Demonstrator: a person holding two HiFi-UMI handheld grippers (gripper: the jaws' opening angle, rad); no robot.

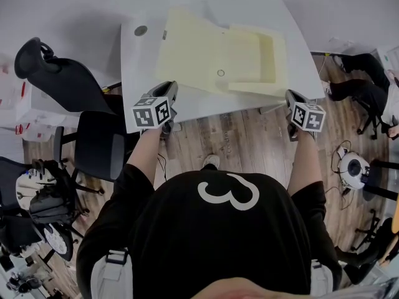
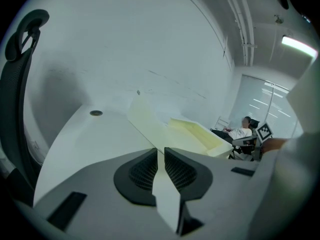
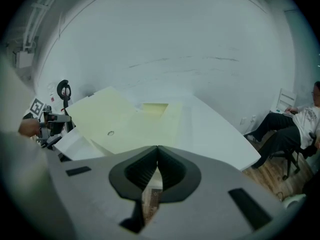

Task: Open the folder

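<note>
We hold left gripper [image 1: 169, 88] at table [image 1: 138, 67] near edge, right gripper [image 1: 291, 97] just off it; both jaws pressed together, empty. Folder [image 1: 215, 52] lies spread open on table.

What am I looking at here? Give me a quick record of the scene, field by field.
Surface: white table
Main item: pale yellow folder, lying spread out on the table
Left gripper: jaws together, nothing held, by the table's near edge
Right gripper: jaws together, nothing held, at the table's near right corner
Nearby: black office chair beside the table
</note>
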